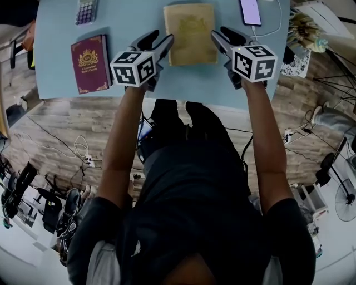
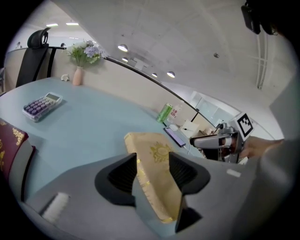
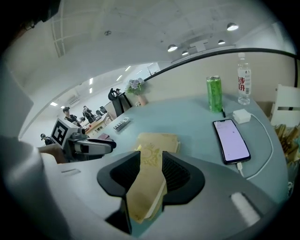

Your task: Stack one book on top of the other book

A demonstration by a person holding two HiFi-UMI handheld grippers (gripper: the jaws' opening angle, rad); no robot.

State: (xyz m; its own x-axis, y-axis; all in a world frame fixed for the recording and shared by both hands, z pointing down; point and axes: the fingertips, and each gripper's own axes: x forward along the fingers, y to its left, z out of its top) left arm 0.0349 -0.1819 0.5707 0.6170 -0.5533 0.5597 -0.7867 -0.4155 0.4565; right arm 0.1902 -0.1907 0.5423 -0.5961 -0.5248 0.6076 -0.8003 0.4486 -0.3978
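A tan book (image 1: 190, 33) with a gold emblem lies in the middle of the light blue table (image 1: 128, 16). My left gripper (image 1: 164, 42) is shut on its left edge, and in the left gripper view the tan book (image 2: 157, 159) fills the gap between the jaws. My right gripper (image 1: 219, 34) is shut on the opposite edge; the right gripper view shows the book's page side (image 3: 150, 168) pinched there. A maroon book (image 1: 90, 64) lies flat to the left, apart from both grippers. Whether the tan book is off the table I cannot tell.
A calculator (image 1: 86, 11) sits beyond the maroon book. A phone (image 1: 250, 11) on a white cable lies at the far right, with a green can (image 3: 214, 93) and a water bottle (image 3: 243, 84) behind it. A vase of flowers (image 2: 79, 75) stands at the far left edge.
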